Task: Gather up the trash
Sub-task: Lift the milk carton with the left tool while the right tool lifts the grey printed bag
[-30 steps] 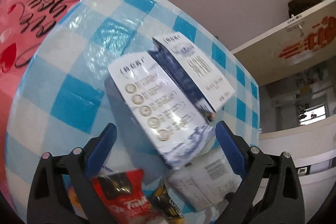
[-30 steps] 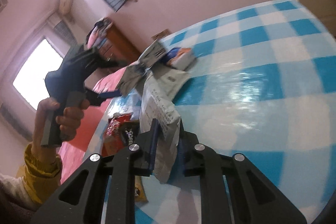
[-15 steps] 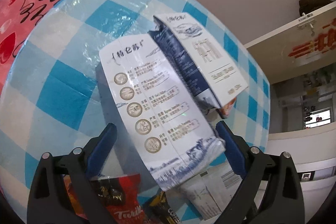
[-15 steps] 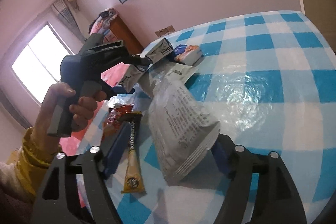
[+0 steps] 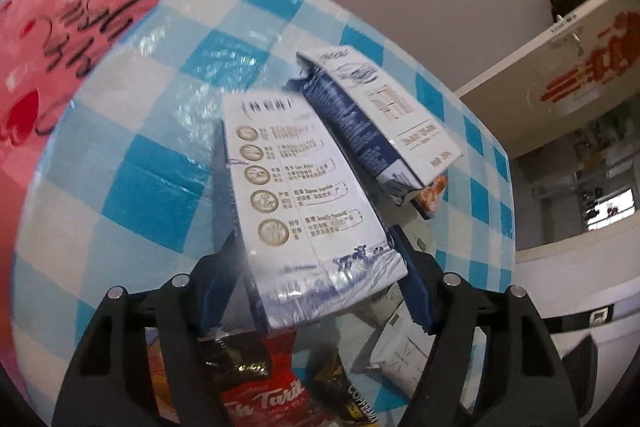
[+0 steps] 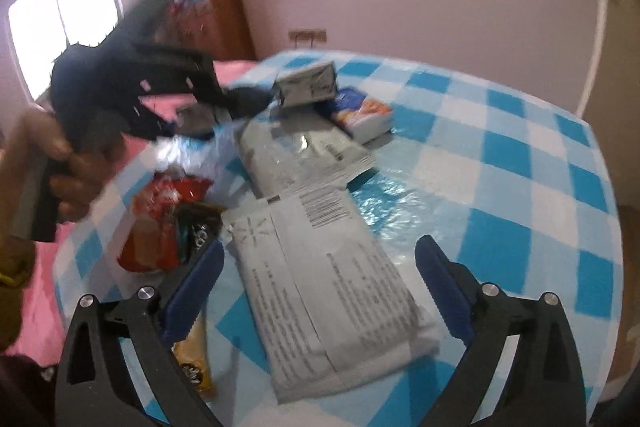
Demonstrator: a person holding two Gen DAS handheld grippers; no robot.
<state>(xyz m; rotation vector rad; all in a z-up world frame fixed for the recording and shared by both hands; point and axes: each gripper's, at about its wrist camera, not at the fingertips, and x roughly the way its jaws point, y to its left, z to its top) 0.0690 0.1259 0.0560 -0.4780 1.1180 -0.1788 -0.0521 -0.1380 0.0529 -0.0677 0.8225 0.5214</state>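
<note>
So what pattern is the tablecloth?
Blue-and-white check tablecloth, clearest in the right wrist view.

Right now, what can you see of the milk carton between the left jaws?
The milk carton is a tall white and dark blue box with round gold emblems, small print and a cow scene near its base. It looks like coated card. The left gripper has just been closing and grips its base. A second carton lies beside it.

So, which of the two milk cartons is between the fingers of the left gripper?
The nearer milk carton, the one with round gold emblems down its face; the left gripper clamps it. The farther carton lies behind.
</note>
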